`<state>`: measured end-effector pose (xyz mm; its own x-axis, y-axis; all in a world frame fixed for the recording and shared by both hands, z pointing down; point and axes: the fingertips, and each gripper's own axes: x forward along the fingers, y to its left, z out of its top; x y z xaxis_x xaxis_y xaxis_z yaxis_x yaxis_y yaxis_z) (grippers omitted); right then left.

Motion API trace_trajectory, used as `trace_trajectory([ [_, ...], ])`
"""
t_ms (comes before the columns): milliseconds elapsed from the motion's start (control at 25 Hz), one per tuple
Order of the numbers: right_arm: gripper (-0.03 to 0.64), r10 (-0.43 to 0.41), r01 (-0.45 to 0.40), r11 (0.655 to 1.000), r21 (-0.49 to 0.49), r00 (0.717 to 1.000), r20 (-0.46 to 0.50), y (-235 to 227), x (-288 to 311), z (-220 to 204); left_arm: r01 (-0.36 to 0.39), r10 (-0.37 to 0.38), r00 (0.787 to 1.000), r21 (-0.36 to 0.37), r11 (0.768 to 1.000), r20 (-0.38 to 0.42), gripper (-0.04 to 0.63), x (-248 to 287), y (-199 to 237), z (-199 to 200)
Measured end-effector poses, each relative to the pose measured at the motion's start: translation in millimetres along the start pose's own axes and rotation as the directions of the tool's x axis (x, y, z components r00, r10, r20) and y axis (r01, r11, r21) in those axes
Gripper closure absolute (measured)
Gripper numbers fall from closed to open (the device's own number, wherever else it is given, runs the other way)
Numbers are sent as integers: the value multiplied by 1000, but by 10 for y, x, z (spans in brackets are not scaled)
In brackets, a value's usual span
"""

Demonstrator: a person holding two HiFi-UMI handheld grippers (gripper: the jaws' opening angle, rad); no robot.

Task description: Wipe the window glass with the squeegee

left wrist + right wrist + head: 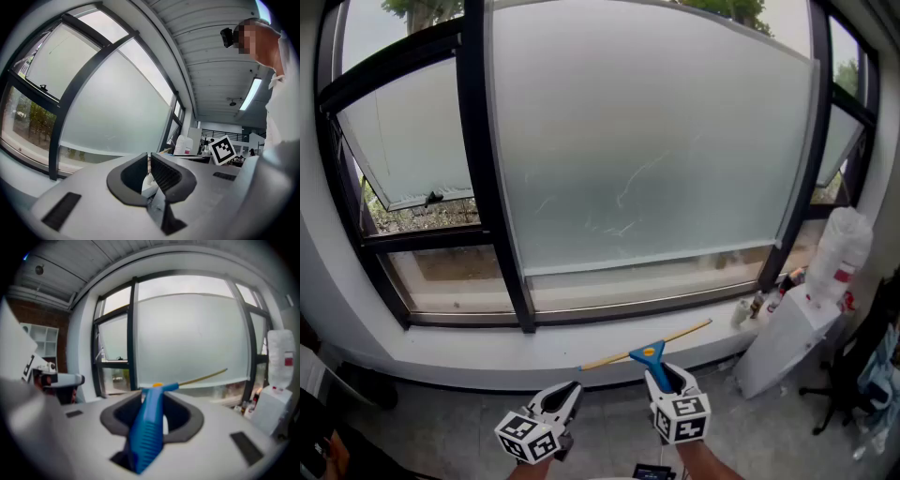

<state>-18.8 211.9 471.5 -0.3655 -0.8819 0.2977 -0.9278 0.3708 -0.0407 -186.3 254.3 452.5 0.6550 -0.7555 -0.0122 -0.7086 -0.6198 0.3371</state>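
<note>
The right hand-held gripper (153, 405) is shown closed on the squeegee (649, 355). The blue handle (146, 437) is clamped between the pads and runs forward along the jaws, so the blade (684, 333) is carried ahead of the hand, crosswise to the reach. The hand-held gripper is tipped slightly downward.

The blade is seen low in the head view, in front of the sill (487, 342) and well short of the glass (647, 141). No contact with the pane is made. The blade lies nearly parallel to the lower edge of the pane, an attitude judged to suit a flat stroke once it is raised and pressed on.

The left hand-held gripper (149, 164) is held level beside the right one. Its jaws are drawn together and nothing is gripped between them. It is judged to be kept idle and clear of the tool, since one hand suffices for the squeegee.

The large frosted pane is bounded on its left by a dark mullion (492, 187). Faint streaks (623, 202) are visible near its middle, and these are the likely target of the wipe. Wiping is judged not yet begun.
</note>
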Motion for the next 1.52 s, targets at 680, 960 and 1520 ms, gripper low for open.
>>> trace_trajectory([
  [680, 465, -12, 12, 1000, 1, 1000, -12, 69, 20, -43, 18, -18, 1000, -7, 1000, -2, 560, -53, 20, 4],
  [960, 465, -23, 23, 998, 64, 1000, -7, 87, 33, -49, 27, -27, 1000, -7, 1000, -2, 560, -114, 82, 13],
  [1520, 465, 13, -19, 998, 67, 996, 92, 493, 136, 251, 50, -50, 999, 15, 999, -7, 560, -413, 399, 171],
])
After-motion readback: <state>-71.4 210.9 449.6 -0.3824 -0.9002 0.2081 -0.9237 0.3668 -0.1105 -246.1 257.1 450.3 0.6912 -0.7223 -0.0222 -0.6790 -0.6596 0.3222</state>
